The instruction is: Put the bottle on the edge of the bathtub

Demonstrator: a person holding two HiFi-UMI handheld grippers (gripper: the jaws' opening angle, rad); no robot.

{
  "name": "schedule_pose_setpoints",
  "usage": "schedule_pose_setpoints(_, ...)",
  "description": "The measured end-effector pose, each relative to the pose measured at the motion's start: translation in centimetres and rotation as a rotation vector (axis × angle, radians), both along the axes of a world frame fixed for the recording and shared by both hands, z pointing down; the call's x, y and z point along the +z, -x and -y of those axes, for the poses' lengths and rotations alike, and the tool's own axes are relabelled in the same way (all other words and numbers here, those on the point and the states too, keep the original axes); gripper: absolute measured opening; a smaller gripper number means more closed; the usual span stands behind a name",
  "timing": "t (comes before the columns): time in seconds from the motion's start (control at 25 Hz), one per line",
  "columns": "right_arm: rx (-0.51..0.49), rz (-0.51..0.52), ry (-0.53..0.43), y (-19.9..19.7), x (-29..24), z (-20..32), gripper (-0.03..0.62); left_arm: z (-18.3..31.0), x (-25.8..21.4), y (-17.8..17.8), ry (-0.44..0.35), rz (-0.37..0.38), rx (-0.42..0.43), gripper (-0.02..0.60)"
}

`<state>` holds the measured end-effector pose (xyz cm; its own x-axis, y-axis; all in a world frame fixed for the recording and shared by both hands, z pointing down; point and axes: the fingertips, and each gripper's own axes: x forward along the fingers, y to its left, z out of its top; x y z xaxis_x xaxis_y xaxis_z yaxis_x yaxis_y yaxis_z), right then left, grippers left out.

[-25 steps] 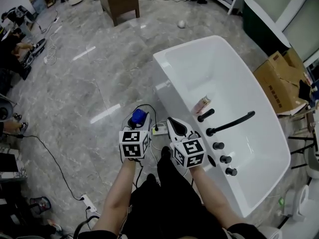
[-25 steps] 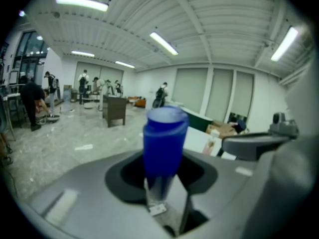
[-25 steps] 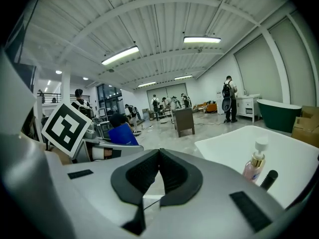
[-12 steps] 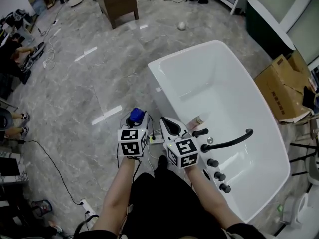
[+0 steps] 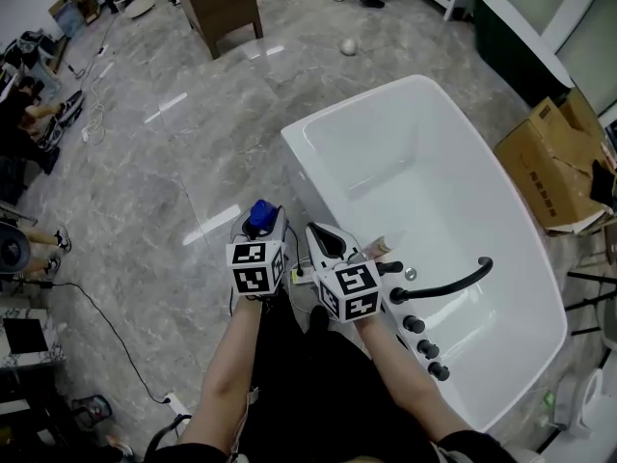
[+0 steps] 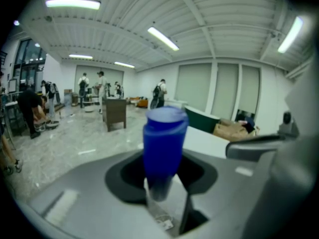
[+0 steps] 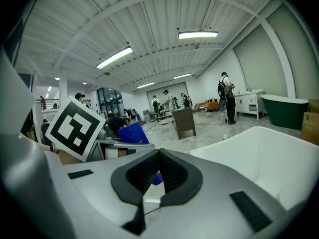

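**Indoors, blue-capped bottle waits beside the white tub**

Grey marble floor (image 5: pixel 164 172) fills the left half of my head view in a big open workroom lit by ceiling strip lights. A white bathtub (image 5: pixel 347 104) runs diagonally from the centre to the lower right.

My left gripper (image 5: pixel 260 231) is clamped on the bottle (image 6: pixel 164 143). It stands upright between the jaws, blue cap on top. In the head view it hangs over the floor, just left of the tub's near corner and not on the rim. My right gripper (image 7: pixel 157 169) is empty, jaws together, just beside the left one and close to the near rim.

A curved black spout (image 5: pixel 453 280) reaches over the basin from the near rim. A small pinkish container (image 5: pixel 382 247) lies near it, partly hidden behind the right gripper.

By my count there are two tubs, the white one and a dark green tub (image 5: pixel 516 27) at upper right. I count three round black knobs (image 5: pixel 427 348) in a row on the rim, one cardboard box (image 5: pixel 554 167) at right, one wooden cabinet (image 5: pixel 217 3) at the top, and one pale ball (image 5: pixel 349 46) on the floor. Several people stand at the far end of the room in both gripper views, too small for me to count.
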<state>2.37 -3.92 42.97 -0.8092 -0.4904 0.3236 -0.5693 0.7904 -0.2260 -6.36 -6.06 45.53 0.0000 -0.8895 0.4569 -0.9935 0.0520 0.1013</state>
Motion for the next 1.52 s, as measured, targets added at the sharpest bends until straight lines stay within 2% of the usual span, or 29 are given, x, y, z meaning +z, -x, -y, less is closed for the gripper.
schedule_pose_setpoints(0.28,0.044,-0.015,0.017,2.2,1.4,2.9,0.003,3.6,1.8,1.6,0.018,-0.006,0.049,0.161)
schedule_pose_setpoints(0.84,0.159,-0.077,0.109,8.8,6.2,11.5,0.003,14.5,6.3,8.1,0.078,-0.029,0.142,0.161)
schedule_pose_setpoints(1.16,0.238,-0.121,0.141,10.3,9.8,16.1,0.003,20.3,10.6,10.6,0.108,-0.024,0.206,0.161)
schedule_pose_setpoints(1.52,0.333,-0.149,0.18,10.2,13.2,20.0,0.003,26.9,14.1,10.4,0.108,-0.01,0.284,0.161)
